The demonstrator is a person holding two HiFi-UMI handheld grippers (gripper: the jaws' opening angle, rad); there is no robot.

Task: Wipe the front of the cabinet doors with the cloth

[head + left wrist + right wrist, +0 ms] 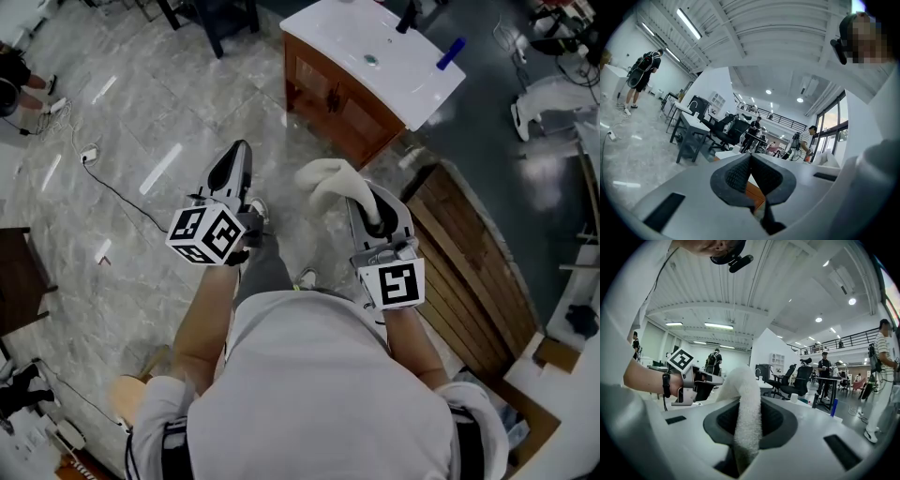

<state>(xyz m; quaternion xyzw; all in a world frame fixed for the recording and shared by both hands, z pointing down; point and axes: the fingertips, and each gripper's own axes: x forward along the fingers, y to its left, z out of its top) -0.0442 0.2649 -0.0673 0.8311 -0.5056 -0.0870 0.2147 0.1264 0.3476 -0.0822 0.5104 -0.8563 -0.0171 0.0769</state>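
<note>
1. The right gripper point(367, 202) point(747, 414) has its jaws pressed onto the cloth point(328, 178) point(743, 390). The white, fluffy fabric runs up between the two dark pads as a narrow strip.
2. Beyond the right gripper's tips the cloth bunches into a loose lump that leans toward the left gripper's side.
3. The left gripper point(238, 152) point(750, 158) has its jaws brought together, the pads meeting at the tips, with nothing between them.
4. The two grippers are held side by side, apart from each other, both pointing forward.
5. The cabinet point(336, 101) stands ahead of both grippers, well beyond their tips and nearer the right gripper's line. Its brown wooden doors face the grippers, and neither the cloth nor either gripper touches them.
6. A white countertop point(375, 42) caps the cabinet, and a blue object point(451, 52) lies on its far right part.
7. To the right of the right gripper a slatted wooden panel point(473, 258) lies on the floor.
</note>
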